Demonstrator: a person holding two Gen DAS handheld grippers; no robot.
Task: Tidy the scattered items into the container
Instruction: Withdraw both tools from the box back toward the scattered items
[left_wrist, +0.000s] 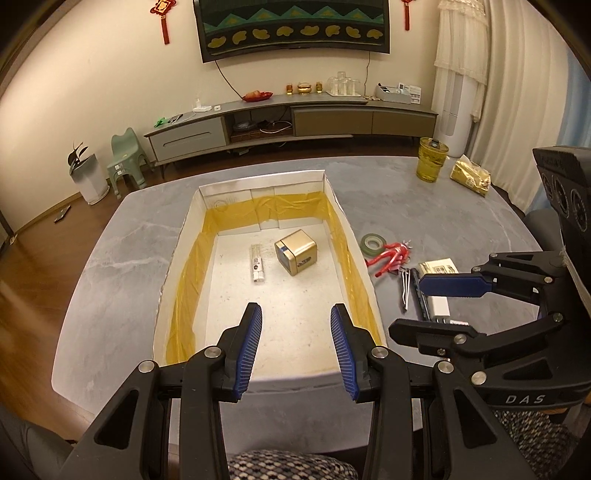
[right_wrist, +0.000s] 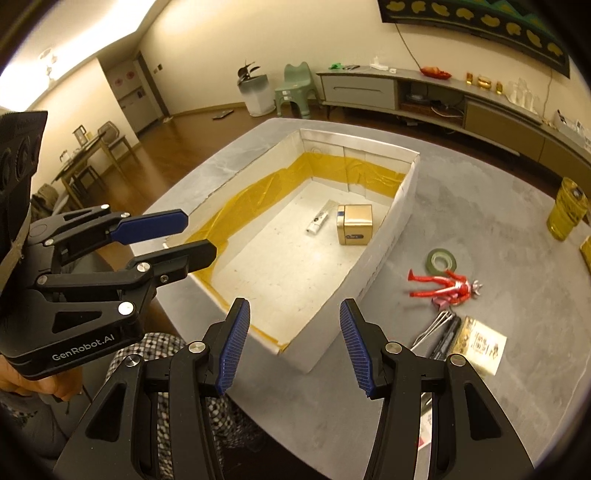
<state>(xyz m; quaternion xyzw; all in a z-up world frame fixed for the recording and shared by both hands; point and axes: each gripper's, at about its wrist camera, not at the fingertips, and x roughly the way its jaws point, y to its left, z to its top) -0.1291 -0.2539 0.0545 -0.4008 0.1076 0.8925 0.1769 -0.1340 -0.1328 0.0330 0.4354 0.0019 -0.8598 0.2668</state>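
Container (left_wrist: 354, 236), white box on grey table (left_wrist: 110, 280), holding gold tin (left_wrist: 296, 256) and small tube (left_wrist: 257, 263); roll of tape (right_wrist: 441, 260), red figure (right_wrist: 443, 288), tweezers and packet remaining outside alongside; left gripper (left_wrist: 295, 347) and right gripper (right_wrist: 293, 345) wide-jawed, empty; between pickups, next likely a reach rightward

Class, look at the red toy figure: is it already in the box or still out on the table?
Out. The red toy figure lies flat on the grey table, beside the box.
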